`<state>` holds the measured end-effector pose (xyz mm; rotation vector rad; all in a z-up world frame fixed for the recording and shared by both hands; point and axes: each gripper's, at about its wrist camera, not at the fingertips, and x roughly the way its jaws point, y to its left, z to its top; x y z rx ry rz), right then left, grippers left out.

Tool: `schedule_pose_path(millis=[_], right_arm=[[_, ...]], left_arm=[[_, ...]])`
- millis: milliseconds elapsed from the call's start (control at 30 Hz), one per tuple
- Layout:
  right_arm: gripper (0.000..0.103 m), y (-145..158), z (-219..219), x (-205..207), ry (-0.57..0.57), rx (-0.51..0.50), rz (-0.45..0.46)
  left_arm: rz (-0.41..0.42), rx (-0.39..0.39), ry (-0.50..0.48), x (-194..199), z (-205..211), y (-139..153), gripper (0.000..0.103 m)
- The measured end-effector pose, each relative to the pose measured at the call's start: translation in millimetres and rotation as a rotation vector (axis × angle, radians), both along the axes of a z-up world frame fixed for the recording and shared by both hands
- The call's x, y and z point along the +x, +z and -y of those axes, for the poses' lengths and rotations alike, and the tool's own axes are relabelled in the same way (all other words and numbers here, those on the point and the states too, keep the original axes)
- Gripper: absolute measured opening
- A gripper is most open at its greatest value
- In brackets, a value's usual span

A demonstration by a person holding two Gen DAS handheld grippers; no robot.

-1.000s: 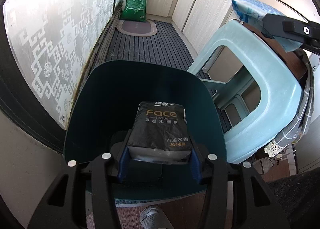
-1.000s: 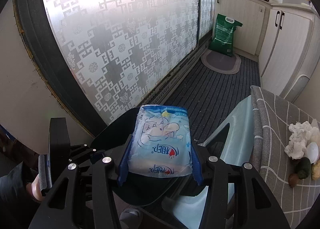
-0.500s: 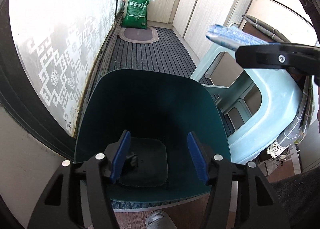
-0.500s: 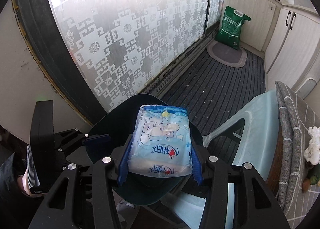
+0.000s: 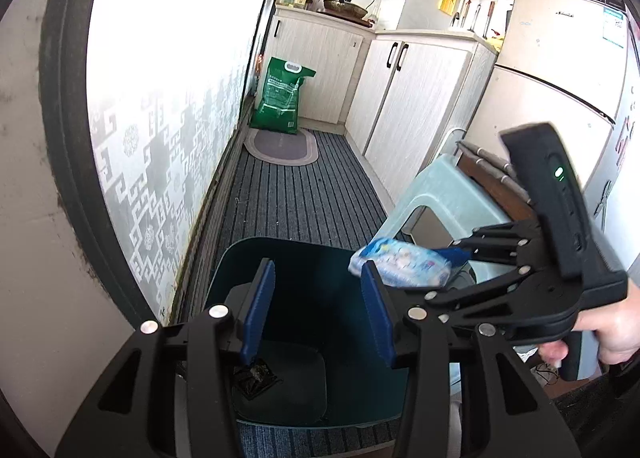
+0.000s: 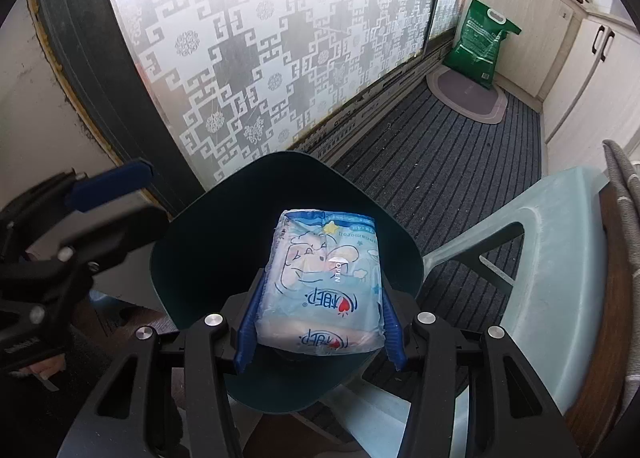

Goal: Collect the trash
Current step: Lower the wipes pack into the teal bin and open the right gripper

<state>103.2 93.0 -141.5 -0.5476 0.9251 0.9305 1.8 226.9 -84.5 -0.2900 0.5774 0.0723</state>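
A dark teal trash bin (image 5: 224, 270) stands on the floor by the patterned glass door; it also shows in the right wrist view (image 6: 192, 242). A black tissue pack (image 5: 254, 376) lies at its bottom. My left gripper (image 5: 318, 308) is open and empty above the bin. My right gripper (image 6: 320, 322) is shut on a light blue wet-wipes pack (image 6: 326, 278) and holds it over the bin's opening. The pack (image 5: 400, 264) and the right gripper (image 5: 456, 262) also show in the left wrist view, at the bin's right rim.
A pale blue plastic stool (image 5: 444, 194) stands right of the bin, against a table with a checked cloth (image 6: 624, 194). A striped grey mat (image 5: 296, 194) covers the floor. A green bag (image 5: 282, 96), cabinets (image 5: 408, 94) and a fridge (image 5: 560, 70) lie beyond.
My left gripper opened and dropped the black tissue pack into the bin, then lifted and tilted up. My right gripper carried the wet-wipes pack over the bin.
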Motion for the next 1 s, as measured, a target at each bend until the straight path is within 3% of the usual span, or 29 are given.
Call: schedule_pose_path(millis=[567, 767, 833, 900, 1000], right_arm=[[0.051, -58.8, -8.2, -10.8, 0.071, -0.113, -0.064], [0.052, -81.1, -11.2, -18.5, 0.092, -0.16, -0.075], [0.055, -85.9, -10.6, -17.9, 0.093, -0.166, -0.086], [0.065, -86.3, -10.7, -17.2, 0.089, -0.168, -0.092], [0.065, -73.3, -5.3, -16.7, 0.078, -0.121, -0.091]], left_arm=[[0.203, -0.008, 0.014, -20.7, 13.5, 72.0, 0.033], [0.275, -0.017, -0.001, -28.9, 24.9, 98.1, 0.033], [0.296, -0.02, -0.002, -32.7, 26.9, 104.7, 0.033], [0.315, -0.029, -0.005, -35.7, 29.5, 110.8, 0.033], [0.332, -0.033, -0.006, -37.0, 31.1, 116.0, 0.033]])
